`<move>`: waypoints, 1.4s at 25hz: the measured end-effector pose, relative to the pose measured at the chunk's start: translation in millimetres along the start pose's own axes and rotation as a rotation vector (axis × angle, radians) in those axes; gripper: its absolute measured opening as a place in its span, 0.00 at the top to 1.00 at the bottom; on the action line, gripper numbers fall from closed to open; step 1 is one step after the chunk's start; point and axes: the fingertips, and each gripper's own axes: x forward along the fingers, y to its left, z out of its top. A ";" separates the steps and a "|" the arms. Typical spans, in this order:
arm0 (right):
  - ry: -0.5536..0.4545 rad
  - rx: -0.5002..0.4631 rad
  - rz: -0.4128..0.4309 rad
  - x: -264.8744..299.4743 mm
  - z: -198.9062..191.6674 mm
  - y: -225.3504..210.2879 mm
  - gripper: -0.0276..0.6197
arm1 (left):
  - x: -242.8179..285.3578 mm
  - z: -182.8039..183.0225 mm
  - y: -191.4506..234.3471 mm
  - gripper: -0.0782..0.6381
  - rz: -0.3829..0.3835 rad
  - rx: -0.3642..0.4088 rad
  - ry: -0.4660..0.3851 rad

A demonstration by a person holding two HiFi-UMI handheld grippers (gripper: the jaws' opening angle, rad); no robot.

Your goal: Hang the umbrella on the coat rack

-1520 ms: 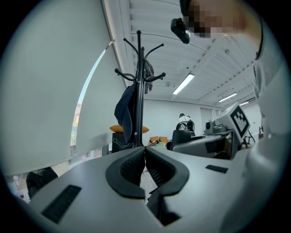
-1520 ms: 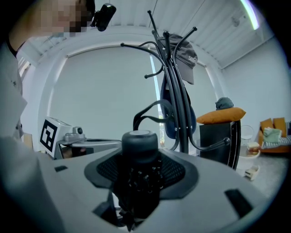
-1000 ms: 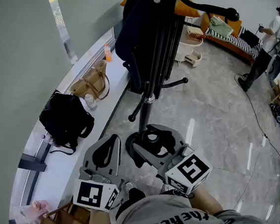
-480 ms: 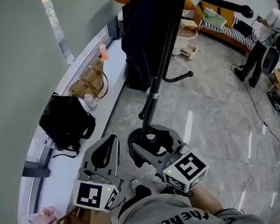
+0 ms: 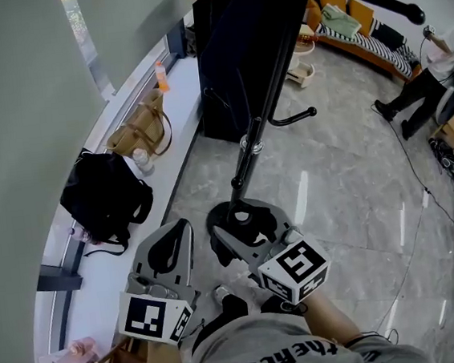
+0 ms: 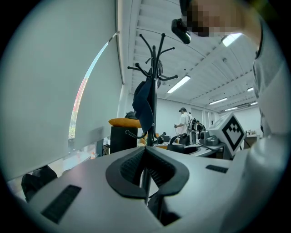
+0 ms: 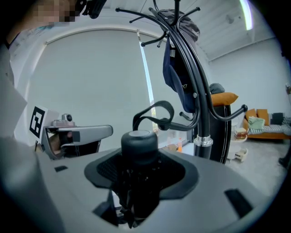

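So, the umbrella's in the right tongs, close to the coat rack but not on a hook yet.

Head view: the person holds both tongs low in front of them. The right tongs (image 5: pixel 247 232) are clamped on the black folded umbrella (image 5: pixel 239 216), handle end up, right by the lower pole of the coat rack (image 5: pixel 269 83). A dark coat (image 5: pixel 238 55) hangs higher up on it. The left tongs (image 5: pixel 176 237) sit just beside, on the left. A black bag (image 5: pixel 103 194) and a tan handbag (image 5: pixel 143 131) rest on the window ledge (image 5: pixel 107 266). Left gripper view: the pads (image 6: pixel 132 166) are pressed together with nothing between them, and the rack pole is straight behind. Right gripper view: the umbrella's round handle end pokes up between the pads, its strap loop (image 7: pixel 154 116) curls above, and the rack stands near on the right.
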 end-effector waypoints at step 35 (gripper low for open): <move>0.088 0.045 -0.136 47.8 -6.4 -27.4 0.58 | 5.8 3.0 42.8 0.87 -0.029 -0.012 -0.013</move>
